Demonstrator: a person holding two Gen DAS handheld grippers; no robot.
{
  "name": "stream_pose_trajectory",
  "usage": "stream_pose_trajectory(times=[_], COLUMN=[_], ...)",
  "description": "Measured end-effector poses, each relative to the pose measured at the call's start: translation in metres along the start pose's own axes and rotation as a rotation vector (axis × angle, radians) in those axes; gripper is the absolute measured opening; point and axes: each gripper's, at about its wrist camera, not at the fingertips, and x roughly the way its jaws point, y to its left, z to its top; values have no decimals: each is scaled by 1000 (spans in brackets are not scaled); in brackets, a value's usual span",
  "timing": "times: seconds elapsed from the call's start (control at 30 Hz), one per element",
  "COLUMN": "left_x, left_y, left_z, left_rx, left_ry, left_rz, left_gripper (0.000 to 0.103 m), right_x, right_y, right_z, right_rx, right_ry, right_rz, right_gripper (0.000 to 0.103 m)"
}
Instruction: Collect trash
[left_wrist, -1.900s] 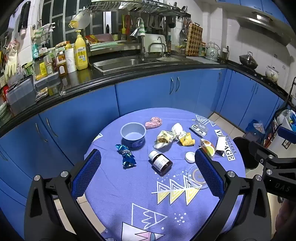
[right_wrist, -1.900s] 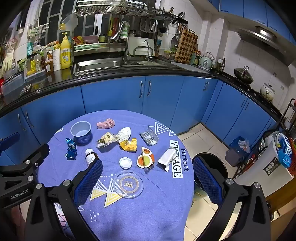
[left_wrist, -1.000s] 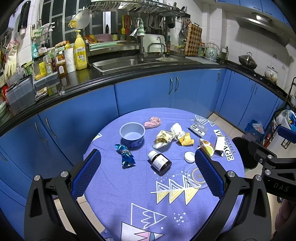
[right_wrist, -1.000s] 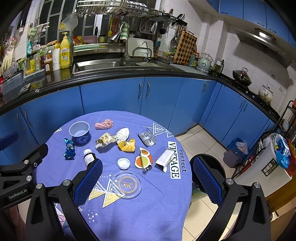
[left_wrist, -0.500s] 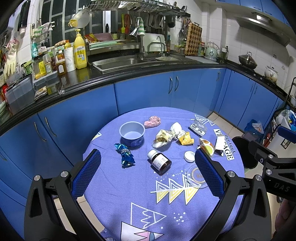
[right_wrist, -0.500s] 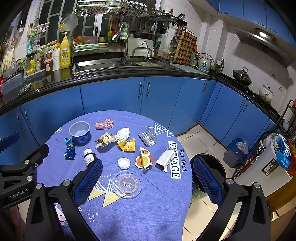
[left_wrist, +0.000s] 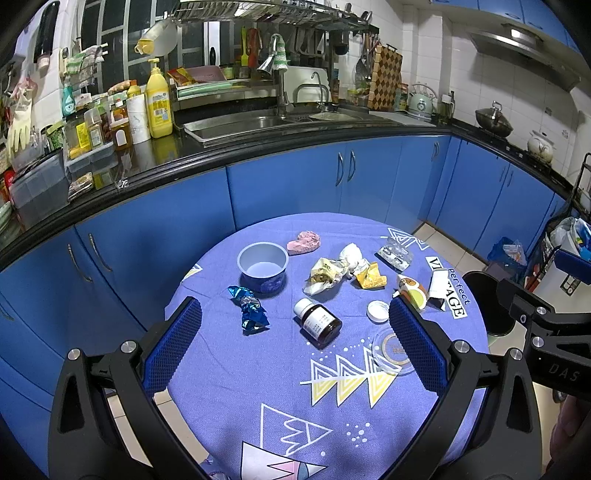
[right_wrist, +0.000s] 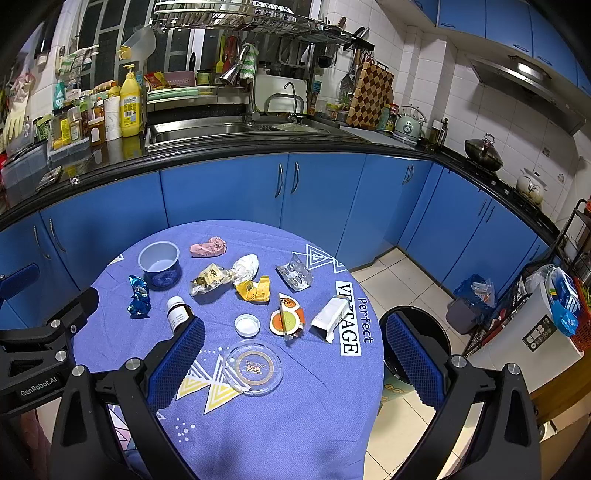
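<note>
Trash lies scattered on a round table (left_wrist: 258, 387) with a blue patterned cloth. I see a blue foil wrapper (left_wrist: 251, 312) (right_wrist: 138, 297), a brown pill bottle (left_wrist: 317, 322) (right_wrist: 179, 315), a crumpled yellow wrapper (left_wrist: 369, 277) (right_wrist: 253, 290), a white tissue (right_wrist: 245, 267), a pink scrap (left_wrist: 303, 242) (right_wrist: 207, 248), a small white carton (right_wrist: 330, 316) and a blister pack (right_wrist: 295, 276). My left gripper (left_wrist: 291, 345) hovers open over the table's near side. The right gripper (right_wrist: 291, 363) hangs open above the table's right edge. Neither holds anything.
A blue bowl (left_wrist: 262, 266), a white cap (right_wrist: 247, 325) and a glass ashtray (right_wrist: 253, 367) also sit on the table. A black bin (right_wrist: 417, 328) stands on the floor to the right. Blue cabinets (left_wrist: 288, 188) and a cluttered counter run behind.
Both views have crept very slightly; the table contents sit a touch higher in the left wrist view. Nothing was grasped or moved.
</note>
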Motion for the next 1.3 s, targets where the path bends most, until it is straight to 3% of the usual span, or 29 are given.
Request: stream_pose_trajectory(times=[1.3], left_x=[-2], left_y=[-2], left_z=[2], left_rx=[2], left_ry=[2], left_rz=[0], left_gripper=[100], right_x=[-1], right_y=[0], right_z=[0], right_rx=[0], right_ry=[0], right_rz=[1], right_gripper=[96])
